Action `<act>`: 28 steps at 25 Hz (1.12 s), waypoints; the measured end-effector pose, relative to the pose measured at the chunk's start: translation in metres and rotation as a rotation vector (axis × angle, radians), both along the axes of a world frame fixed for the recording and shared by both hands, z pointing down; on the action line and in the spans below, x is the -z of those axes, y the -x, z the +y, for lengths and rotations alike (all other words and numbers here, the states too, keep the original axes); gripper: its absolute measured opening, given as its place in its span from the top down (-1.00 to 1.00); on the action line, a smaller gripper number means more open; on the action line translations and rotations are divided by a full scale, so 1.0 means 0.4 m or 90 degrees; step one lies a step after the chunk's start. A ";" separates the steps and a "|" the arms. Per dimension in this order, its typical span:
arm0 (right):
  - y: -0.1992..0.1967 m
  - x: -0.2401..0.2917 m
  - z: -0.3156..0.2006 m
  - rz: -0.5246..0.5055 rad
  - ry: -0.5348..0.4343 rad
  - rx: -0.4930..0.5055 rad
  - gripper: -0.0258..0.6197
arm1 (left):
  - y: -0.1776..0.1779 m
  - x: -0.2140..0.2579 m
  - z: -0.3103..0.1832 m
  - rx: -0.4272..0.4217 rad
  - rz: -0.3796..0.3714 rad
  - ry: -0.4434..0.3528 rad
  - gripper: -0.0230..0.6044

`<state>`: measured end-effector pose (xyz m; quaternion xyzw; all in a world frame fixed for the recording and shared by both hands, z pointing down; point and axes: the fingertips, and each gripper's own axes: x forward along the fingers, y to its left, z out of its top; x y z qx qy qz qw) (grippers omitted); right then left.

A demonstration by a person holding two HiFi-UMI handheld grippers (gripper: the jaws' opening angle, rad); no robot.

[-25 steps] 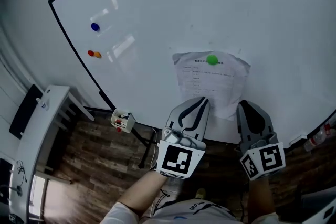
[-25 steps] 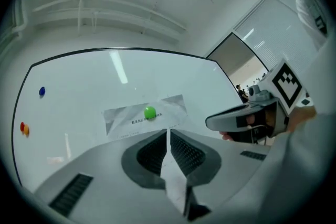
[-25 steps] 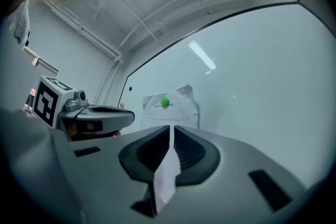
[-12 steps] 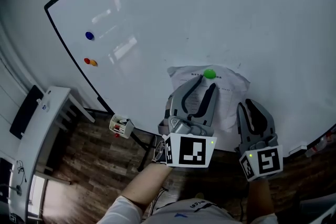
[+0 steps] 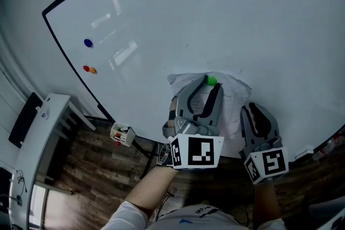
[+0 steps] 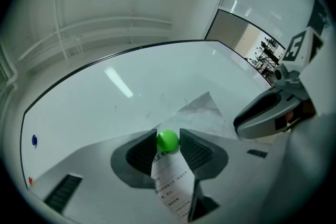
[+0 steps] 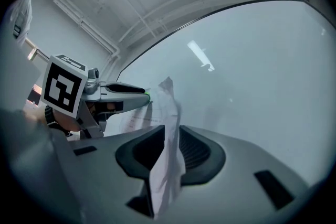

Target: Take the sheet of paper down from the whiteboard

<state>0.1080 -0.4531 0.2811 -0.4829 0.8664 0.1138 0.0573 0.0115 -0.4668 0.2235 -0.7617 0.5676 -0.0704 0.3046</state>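
A printed sheet of paper [image 5: 234, 98] hangs on the whiteboard [image 5: 215, 19], pinned at its top by a green magnet [image 5: 211, 81]. My left gripper [image 5: 207, 87] reaches up to that magnet [image 6: 167, 140]. Its jaws are opening and flank the magnet closely on both sides, with the sheet's top edge just below. My right gripper [image 5: 253, 111] is at the sheet's lower right edge. In the right gripper view it [image 7: 170, 135] is shut on a crumpled fold of the paper [image 7: 167, 165].
A blue magnet [image 5: 88, 42] and a red and orange pair [image 5: 89, 69] sit at the board's far left. A small marker box [image 5: 123, 133] hangs below the board's lower edge. A white desk [image 5: 38, 132] stands at the left on a wooden floor.
My left gripper has risen from the sheet's lower edge to the green magnet, and its jaws have opened from shut. The right gripper stays on the paper.
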 end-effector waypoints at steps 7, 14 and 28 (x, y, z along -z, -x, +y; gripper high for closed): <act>0.011 0.082 -0.006 0.018 -0.058 -0.002 0.68 | 0.003 0.005 -0.005 0.002 0.018 -0.019 0.52; 0.017 0.113 -0.003 0.017 -0.081 0.004 0.68 | 0.004 0.007 -0.003 -0.019 0.036 -0.024 0.52; -0.009 0.081 -0.003 -0.002 -0.075 0.014 0.86 | -0.016 -0.025 0.004 -0.037 0.048 -0.032 0.51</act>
